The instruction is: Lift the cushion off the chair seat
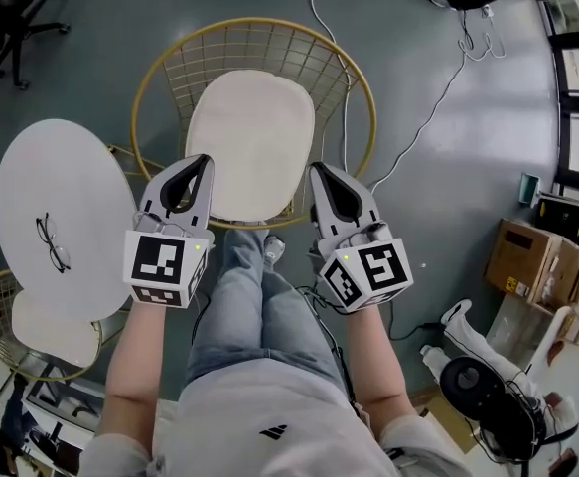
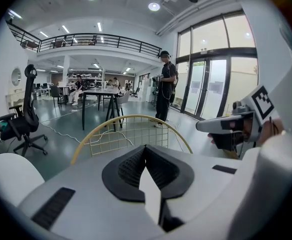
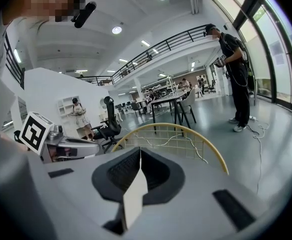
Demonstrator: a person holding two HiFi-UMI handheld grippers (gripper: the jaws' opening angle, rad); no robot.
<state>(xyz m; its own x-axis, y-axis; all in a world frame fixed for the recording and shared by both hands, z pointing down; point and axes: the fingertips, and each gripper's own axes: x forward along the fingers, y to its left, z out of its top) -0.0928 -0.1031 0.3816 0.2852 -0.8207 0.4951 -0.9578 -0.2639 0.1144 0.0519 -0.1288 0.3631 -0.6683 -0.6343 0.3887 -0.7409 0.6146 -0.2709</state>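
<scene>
A cream oval cushion (image 1: 250,142) lies flat on the seat of a gold wire chair (image 1: 254,38), just ahead of the person's knees. My left gripper (image 1: 206,160) is shut, its tip over the cushion's near left edge. My right gripper (image 1: 316,168) is shut too, its tip over the near right edge. Nothing is held in either. In the left gripper view the closed jaws (image 2: 145,147) point at the chair's wire back (image 2: 135,131), with a cream strip of cushion (image 2: 152,194) below them. The right gripper view shows the same: tips (image 3: 139,149) closed, wire back (image 3: 173,139) beyond them.
A round white table (image 1: 56,212) with black glasses (image 1: 53,242) stands at the left, a second wire chair (image 1: 16,331) below it. Cables (image 1: 448,82) run over the grey floor. A cardboard box (image 1: 532,261) and gear sit at the right. A person (image 2: 165,86) stands beyond the chair.
</scene>
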